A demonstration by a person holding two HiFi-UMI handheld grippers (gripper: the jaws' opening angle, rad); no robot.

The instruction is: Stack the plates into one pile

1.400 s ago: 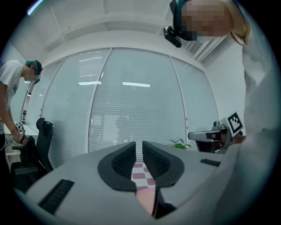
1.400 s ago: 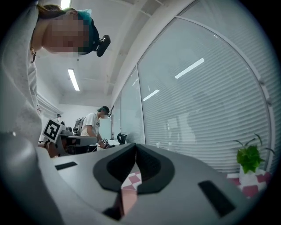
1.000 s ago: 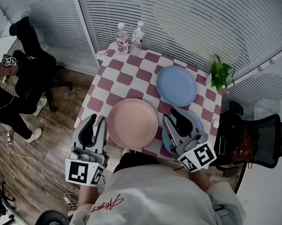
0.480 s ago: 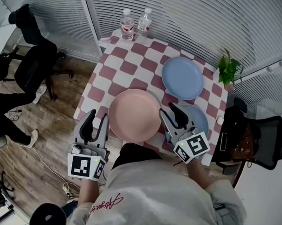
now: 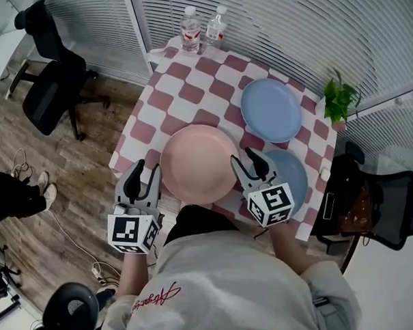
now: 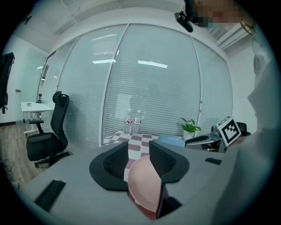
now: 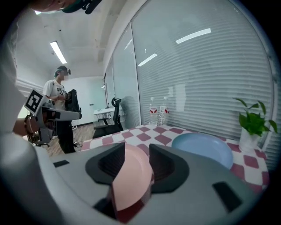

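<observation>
Plates lie unstacked on the checkered table [image 5: 183,93]: a pink plate [image 5: 196,161] at its 6 o'clock edge, one blue plate [image 5: 271,110] at the pink one's 1 o'clock, and a second blue plate [image 5: 292,174] at its 3 o'clock. The left gripper [image 5: 144,172] sits at the pink plate's 8 o'clock, the right gripper [image 5: 246,160] at its 4 o'clock. Both pairs of jaws have just been opening and stand wide apart, pressing on nothing; the pink plate's rim shows in each gap.
</observation>
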